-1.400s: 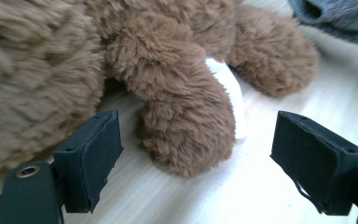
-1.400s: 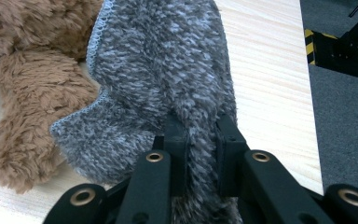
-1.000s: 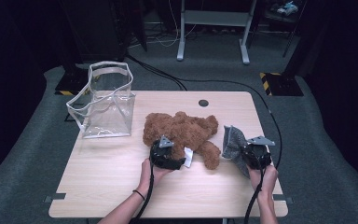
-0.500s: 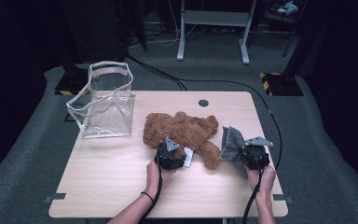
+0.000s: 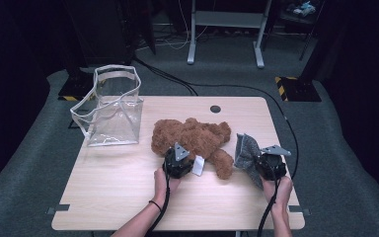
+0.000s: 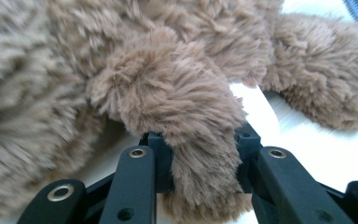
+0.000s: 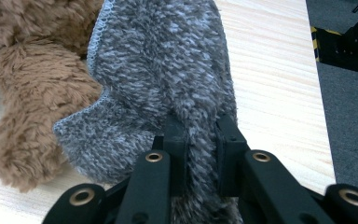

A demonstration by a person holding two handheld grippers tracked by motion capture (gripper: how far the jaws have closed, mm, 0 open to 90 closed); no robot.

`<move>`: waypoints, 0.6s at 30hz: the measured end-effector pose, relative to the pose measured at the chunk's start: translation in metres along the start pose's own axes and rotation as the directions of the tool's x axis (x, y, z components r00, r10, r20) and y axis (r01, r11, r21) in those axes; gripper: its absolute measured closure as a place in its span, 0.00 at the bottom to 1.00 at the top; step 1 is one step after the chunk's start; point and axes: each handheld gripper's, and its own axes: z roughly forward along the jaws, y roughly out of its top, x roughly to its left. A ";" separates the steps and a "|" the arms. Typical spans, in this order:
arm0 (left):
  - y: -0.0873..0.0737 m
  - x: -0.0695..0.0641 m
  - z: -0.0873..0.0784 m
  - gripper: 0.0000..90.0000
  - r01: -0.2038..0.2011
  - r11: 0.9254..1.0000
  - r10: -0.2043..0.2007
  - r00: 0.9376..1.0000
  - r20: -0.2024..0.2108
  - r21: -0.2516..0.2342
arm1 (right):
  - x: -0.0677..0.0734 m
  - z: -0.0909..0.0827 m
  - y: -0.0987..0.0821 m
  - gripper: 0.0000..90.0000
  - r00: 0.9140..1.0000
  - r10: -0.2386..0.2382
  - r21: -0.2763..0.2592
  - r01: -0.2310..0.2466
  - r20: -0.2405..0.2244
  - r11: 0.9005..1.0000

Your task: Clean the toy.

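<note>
Scanning the table from left to right: one clear plastic bag [image 5: 112, 117] stands upright and open-mouthed at the far left corner of the wooden table [image 5: 108, 197], well apart from both grippers; one brown plush bear [image 5: 192, 139] lies flat near the middle, a white tag [image 5: 198, 166] at its near side; one grey fleece cloth [image 5: 246, 152] sits bunched at the right, just beside the bear's leg.

Left gripper [image 6: 199, 161]: jaws have just been closing, and a furry limb of the bear lies between them; pads press into the pile on both sides, so it is pinching that limb. Right gripper [image 7: 200, 140]: jaws drawn close on a fold of the grey cloth, fabric squeezed between the pads.

Handling, judged: bear looks light, soft and floppy; a limb grip will let the body dangle and swing, and long pile may slip under the pads; a hold nearer the torso or at a thick joint should be steadier. Cloth is limp and light; a pinched fold should carry it, though the rest will drape. Bag walls look thin and flexible; its mouth may need spreading before anything goes in.

Count: bag one; bear one; cloth one; grippers two.
</note>
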 end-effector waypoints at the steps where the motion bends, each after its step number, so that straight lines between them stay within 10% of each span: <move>1: 0.002 0.001 -0.001 0.77 -0.009 1.000 0.009 1.000 0.003 -0.009 | 0.000 0.000 0.000 0.87 1.000 0.002 -0.002 -0.002 -0.001 1.000; 18: 0.028 0.011 -0.017 0.81 -0.097 0.991 0.104 0.992 0.070 -0.096 | -0.003 -0.007 0.006 0.87 1.000 -0.001 -0.029 0.001 0.002 1.000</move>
